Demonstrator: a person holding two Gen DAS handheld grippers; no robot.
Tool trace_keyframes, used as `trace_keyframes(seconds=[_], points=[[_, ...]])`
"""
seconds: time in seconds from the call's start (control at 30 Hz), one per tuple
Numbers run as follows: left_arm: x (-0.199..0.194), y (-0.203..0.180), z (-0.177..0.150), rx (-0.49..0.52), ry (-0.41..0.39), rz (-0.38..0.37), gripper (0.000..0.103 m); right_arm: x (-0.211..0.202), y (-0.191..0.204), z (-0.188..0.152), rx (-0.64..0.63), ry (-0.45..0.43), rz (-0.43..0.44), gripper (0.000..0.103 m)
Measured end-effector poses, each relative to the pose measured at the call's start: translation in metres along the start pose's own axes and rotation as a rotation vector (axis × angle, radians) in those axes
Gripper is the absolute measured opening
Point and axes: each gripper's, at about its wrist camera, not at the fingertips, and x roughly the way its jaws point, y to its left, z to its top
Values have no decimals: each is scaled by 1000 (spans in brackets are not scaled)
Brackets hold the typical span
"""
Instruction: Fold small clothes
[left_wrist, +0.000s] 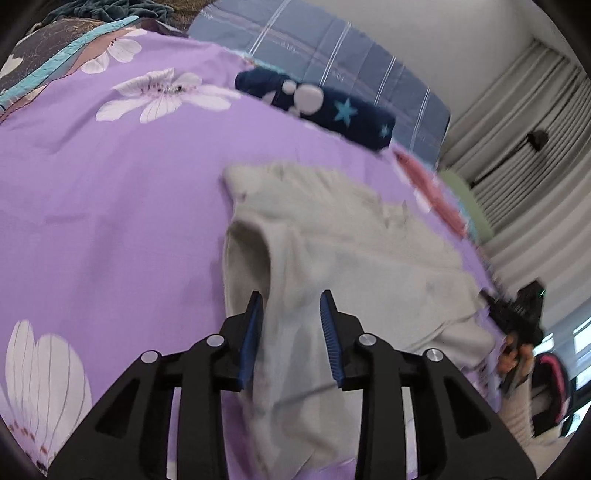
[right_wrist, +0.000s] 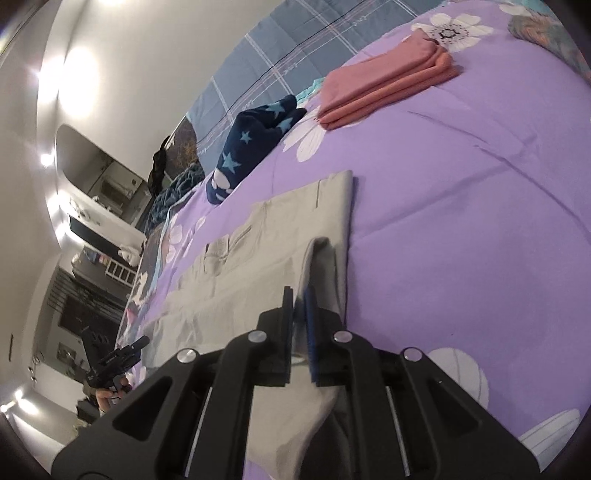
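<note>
A pale beige garment (left_wrist: 343, 240) lies spread on the purple flowered bedspread (left_wrist: 110, 192). My left gripper (left_wrist: 291, 299) is open, its blue-padded jaws either side of a raised fold at the garment's near edge. My right gripper (right_wrist: 299, 295) is shut on the beige garment (right_wrist: 258, 266), pinching a lifted fold at its near corner. The right gripper also shows at the far right of the left wrist view (left_wrist: 517, 314), at the garment's other end. The left gripper shows at the lower left of the right wrist view (right_wrist: 114, 358).
A navy star-patterned garment (left_wrist: 317, 103) lies beyond the beige one, also in the right wrist view (right_wrist: 251, 147). A folded pink stack (right_wrist: 384, 85) sits farther back. A blue plaid quilt (left_wrist: 332, 44) lies at the bed's far side. Curtains (left_wrist: 524, 122) hang at right.
</note>
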Motion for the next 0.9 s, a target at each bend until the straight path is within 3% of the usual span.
trace_keyframes(seconds=[0.13,0.2,0.47,0.67,0.8,0.9], points=[[-3,-5,-10,51,-11,48,27,4,-4,0,10,15,-14,13],[-8,-8,-10,68,-18,68,8,0,-1,0,1,6,-5,8],[-30,-26,6,154,-64,152,7,-21,21,14,-46,-50,59,7],[-41,-30,23,116,-99,55,6,-26,26,28,-28,-75,113,6],[-34,-27,63,70,-152,29,5,-19,23,63,26,-107,101,1],[-12,-9,102,-11,-199,89,4,-2,13,97,67,-145,30,1]])
